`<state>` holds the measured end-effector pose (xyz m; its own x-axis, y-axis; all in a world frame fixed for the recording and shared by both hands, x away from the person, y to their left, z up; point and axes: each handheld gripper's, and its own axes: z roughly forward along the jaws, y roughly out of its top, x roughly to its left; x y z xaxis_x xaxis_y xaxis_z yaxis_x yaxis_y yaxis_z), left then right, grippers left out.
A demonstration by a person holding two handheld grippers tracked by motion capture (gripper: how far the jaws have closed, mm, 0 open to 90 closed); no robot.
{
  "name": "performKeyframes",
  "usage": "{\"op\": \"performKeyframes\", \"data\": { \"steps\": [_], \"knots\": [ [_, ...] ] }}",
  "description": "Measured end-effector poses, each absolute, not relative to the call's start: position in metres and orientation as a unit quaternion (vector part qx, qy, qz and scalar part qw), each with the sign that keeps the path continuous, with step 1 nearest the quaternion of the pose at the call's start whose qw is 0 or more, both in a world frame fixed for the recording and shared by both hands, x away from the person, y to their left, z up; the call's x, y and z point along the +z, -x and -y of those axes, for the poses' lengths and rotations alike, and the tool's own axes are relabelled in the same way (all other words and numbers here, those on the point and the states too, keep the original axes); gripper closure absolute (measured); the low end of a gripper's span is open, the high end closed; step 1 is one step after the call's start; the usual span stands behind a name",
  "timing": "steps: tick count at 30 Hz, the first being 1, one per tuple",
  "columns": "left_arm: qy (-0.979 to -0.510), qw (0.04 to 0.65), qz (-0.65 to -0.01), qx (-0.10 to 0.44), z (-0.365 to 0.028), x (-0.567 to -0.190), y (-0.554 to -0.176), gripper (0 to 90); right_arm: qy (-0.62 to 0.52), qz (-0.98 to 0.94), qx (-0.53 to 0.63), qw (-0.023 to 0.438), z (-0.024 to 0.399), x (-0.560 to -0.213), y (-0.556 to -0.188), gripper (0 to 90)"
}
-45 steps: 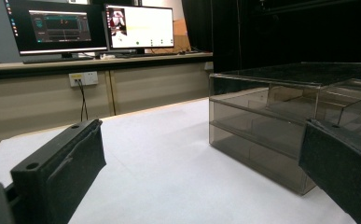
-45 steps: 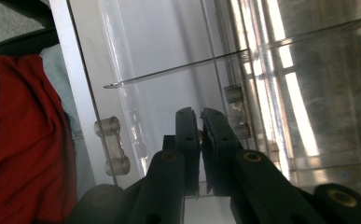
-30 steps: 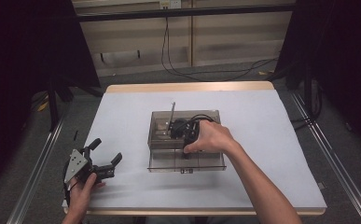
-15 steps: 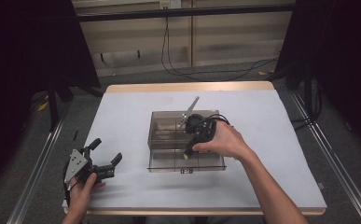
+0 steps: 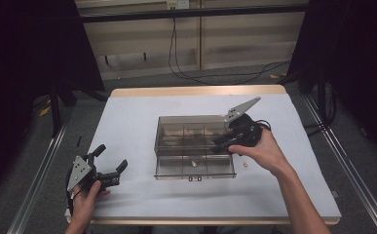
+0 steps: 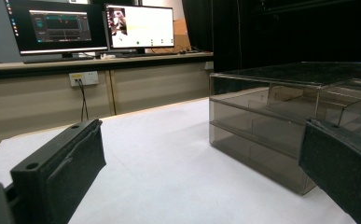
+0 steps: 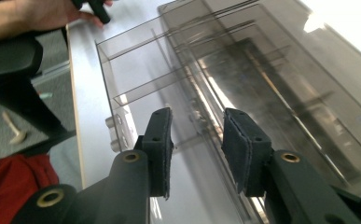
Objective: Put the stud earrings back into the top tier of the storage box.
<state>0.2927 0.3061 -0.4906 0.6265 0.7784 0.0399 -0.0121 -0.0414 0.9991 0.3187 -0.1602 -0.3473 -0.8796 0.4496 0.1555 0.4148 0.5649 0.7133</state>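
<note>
A smoky clear drawer box [image 5: 186,127] stands mid-table with its lower drawer [image 5: 196,171] pulled out toward me. One small pale piece [image 5: 193,163] lies in the drawer, and another [image 5: 245,164] lies on the table by its right end. My right gripper [image 5: 220,145] hovers at the box's right end, pointing left over the drawer. Its jaws have just been opening and hold nothing; in the right gripper view the gripper [image 7: 197,140] frames only the box [image 7: 243,60]. My left gripper [image 5: 112,157] rests open near the front left corner, aimed toward the box [image 6: 262,126].
The white table top [image 5: 127,122] has free room left of and behind the box. Its front edge is close under my left hand [image 5: 86,202]. Cables [image 5: 186,68] lie on the floor beyond the table. Monitors [image 6: 89,25] stand on a bench in the left gripper view.
My right hand has moved to the right, from over the middle of the box to its right end, and its jaws have spread. The left gripper has stayed put.
</note>
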Motion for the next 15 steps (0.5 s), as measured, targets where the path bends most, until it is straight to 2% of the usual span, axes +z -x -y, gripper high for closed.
{"op": "performKeyframes", "data": {
  "steps": [3, 15],
  "knots": [
    [-0.649, 0.625, -0.294, 0.319, -0.306, -0.490, -0.293, 0.5, -0.259, -0.872, 0.415, 0.034, 0.175, -0.349, -0.315, 59.3],
    [-0.649, 0.625, -0.294, 0.319, -0.306, -0.490, -0.293, 0.4, -0.313, -0.848, 0.425, 0.054, 0.226, -0.362, -0.307, 57.9]
  ]
}}
